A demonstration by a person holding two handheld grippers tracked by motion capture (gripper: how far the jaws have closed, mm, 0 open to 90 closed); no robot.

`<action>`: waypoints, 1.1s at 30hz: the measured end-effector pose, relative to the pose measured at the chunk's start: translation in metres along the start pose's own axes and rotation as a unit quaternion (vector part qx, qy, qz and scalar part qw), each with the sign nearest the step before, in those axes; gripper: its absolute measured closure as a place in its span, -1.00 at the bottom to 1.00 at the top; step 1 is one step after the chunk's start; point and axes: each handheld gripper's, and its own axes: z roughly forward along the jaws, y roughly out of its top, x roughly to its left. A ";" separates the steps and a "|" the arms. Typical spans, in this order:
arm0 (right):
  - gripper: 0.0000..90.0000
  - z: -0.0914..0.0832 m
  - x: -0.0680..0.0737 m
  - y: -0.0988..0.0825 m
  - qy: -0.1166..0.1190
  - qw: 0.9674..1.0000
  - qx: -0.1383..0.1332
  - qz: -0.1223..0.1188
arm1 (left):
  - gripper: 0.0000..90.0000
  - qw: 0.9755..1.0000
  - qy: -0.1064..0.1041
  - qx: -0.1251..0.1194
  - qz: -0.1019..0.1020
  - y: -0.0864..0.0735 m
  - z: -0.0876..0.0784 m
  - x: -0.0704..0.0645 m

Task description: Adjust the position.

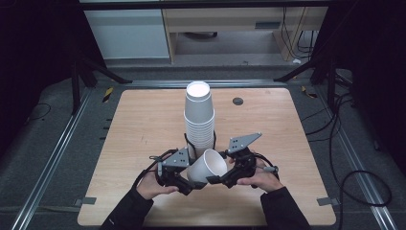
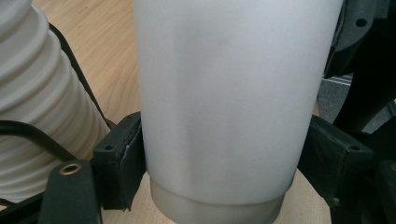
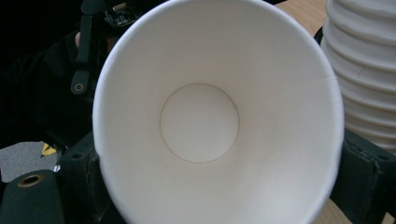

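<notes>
A tall stack of white paper cups (image 1: 199, 120) stands upside down at the middle of the wooden table (image 1: 143, 124). Just in front of it a single white paper cup (image 1: 208, 166) is held on its side between both grippers, its mouth turned up and to the right. My left gripper (image 1: 191, 179) is shut on the cup's body (image 2: 224, 107) near the base, with the stack (image 2: 32, 93) close at its left. My right gripper (image 1: 222, 170) looks straight into the cup's open mouth (image 3: 200, 123), its jaws pressing the rim from both sides. The stack (image 3: 369, 70) stands at its right.
A thin black wire holder (image 1: 213, 138) hugs the foot of the stack. A dark round grommet (image 1: 238, 101) sits in the table's far right part. Metal rails (image 1: 52, 158) run along both sides, and cables (image 1: 356, 177) lie on the floor at the right.
</notes>
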 end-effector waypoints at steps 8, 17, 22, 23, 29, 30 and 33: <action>-0.77 -0.004 0.001 0.001 -0.003 1.000 -0.006 -0.005 | -0.53 1.000 0.001 -0.001 -0.008 -0.002 -0.001 0.000; -0.77 -0.014 0.002 0.005 -0.010 1.000 -0.021 -0.010 | -0.52 1.000 0.013 0.005 -0.017 -0.009 -0.005 0.002; -0.77 -0.021 0.003 0.009 -0.017 0.999 -0.028 -0.014 | -0.51 0.999 0.023 0.008 -0.029 -0.016 -0.010 0.005; -0.77 -0.023 0.004 0.010 -0.018 0.999 -0.030 -0.014 | -0.51 0.999 0.027 0.011 -0.033 -0.018 -0.011 0.006; -0.75 -0.031 0.004 0.012 -0.028 0.999 -0.033 -0.016 | -0.43 0.998 0.034 0.004 -0.046 -0.023 -0.013 0.009; -0.75 -0.031 0.004 0.011 -0.030 0.999 -0.032 -0.019 | -0.44 0.998 0.032 0.003 -0.046 -0.022 -0.013 0.009; -0.75 -0.033 0.004 0.010 -0.032 0.999 -0.032 -0.019 | -0.45 0.998 0.033 0.006 -0.044 -0.021 -0.011 0.009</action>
